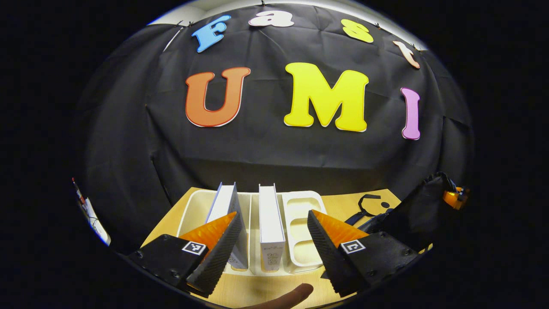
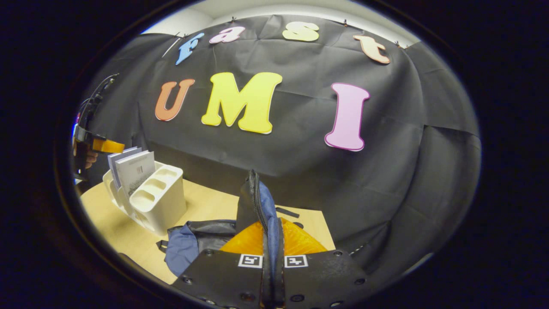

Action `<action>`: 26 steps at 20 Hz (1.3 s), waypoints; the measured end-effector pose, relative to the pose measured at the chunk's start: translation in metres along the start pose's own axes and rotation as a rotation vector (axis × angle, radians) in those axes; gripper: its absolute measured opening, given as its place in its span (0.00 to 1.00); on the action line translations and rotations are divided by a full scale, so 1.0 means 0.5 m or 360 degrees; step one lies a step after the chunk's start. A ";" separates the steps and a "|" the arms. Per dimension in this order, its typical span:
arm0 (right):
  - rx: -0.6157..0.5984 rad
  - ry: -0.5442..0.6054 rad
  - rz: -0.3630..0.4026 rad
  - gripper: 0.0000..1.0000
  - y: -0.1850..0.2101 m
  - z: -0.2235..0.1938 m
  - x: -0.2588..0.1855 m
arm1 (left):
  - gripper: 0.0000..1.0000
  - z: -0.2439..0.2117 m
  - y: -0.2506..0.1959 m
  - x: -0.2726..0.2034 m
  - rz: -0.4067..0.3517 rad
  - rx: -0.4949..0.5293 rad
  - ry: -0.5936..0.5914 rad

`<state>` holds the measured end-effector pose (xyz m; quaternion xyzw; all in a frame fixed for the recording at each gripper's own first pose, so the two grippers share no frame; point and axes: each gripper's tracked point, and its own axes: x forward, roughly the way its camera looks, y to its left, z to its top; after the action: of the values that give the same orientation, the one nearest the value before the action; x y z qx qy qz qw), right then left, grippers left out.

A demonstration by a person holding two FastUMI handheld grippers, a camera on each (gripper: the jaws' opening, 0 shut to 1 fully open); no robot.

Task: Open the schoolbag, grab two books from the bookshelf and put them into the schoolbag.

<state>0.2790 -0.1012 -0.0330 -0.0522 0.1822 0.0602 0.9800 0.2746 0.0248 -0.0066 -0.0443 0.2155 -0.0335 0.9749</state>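
The schoolbag (image 2: 201, 240) lies on the wooden table (image 2: 128, 231), and the right gripper (image 2: 272, 240) is clamped on its upright zippered flap. In the left gripper view the bag (image 1: 411, 210) sits off to the right, while the left gripper (image 1: 270, 240) hangs with fingers wide apart before two books (image 1: 272, 219) standing in the white bookshelf (image 1: 300, 214). The right gripper view shows the book covers (image 2: 135, 171) from the side.

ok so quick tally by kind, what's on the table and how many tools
books: 2, one and another, standing in the bookshelf
bookshelf: 1, white
schoolbag: 1, flap pinched by the right tool
tools: 2, counting the open left tool around a book
total: 6
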 end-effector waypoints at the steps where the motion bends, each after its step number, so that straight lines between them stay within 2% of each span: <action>1: 0.0004 -0.0005 0.0004 0.04 0.001 0.000 0.000 | 0.98 0.001 -0.006 0.020 -0.0026 -0.0008 0.0052; 2: 0.0005 -0.0006 0.0011 0.04 0.005 -0.003 -0.003 | 0.97 0.009 -0.008 0.032 -0.0042 -0.0009 0.0089; 7: 0.0013 -0.0013 0.0031 0.04 -0.002 -0.011 -0.004 | 0.98 0.027 0.018 0.109 0.0030 0.0037 0.0260; 12: 0.0057 -0.0018 0.0062 0.04 -0.009 -0.017 -0.001 | 0.97 -0.023 0.041 0.173 0.0146 0.0112 0.0518; 15: 0.0067 -0.0014 0.0075 0.04 -0.010 -0.020 0.003 | 0.95 -0.085 0.034 0.197 0.0140 0.0078 0.0742; 16: 0.0068 -0.0009 0.0082 0.04 -0.007 -0.021 0.003 | 0.92 -0.107 0.029 0.196 0.0152 0.0031 0.0833; 17: 0.0068 -0.0005 0.0085 0.04 -0.009 -0.025 0.004 | 0.82 -0.120 0.024 0.192 0.0163 -0.0013 0.0898; 18: 0.0062 -0.0002 0.0086 0.04 -0.009 -0.027 0.004 | 0.77 -0.127 0.030 0.196 0.0195 -0.0028 0.0937; 19: 0.0053 -0.0002 0.0087 0.04 -0.009 -0.029 0.004 | 0.76 -0.130 0.039 0.203 0.0222 -0.0018 0.0963; 22: 0.0049 -0.0007 0.0091 0.04 -0.010 -0.026 0.004 | 0.73 -0.142 0.028 0.208 0.0174 0.0006 0.1021; 24: 0.0065 -0.0002 0.0094 0.04 -0.009 -0.029 0.005 | 0.67 -0.139 0.043 0.216 0.0232 0.0043 0.1014; 26: 0.0086 0.0001 0.0098 0.04 -0.008 -0.031 0.005 | 0.53 -0.154 0.035 0.219 0.0206 0.0024 0.1039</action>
<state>0.2766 -0.1070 -0.0480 -0.0200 0.1855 0.0853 0.9787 0.3419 0.0272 -0.1238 -0.0101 0.5186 0.0146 0.8548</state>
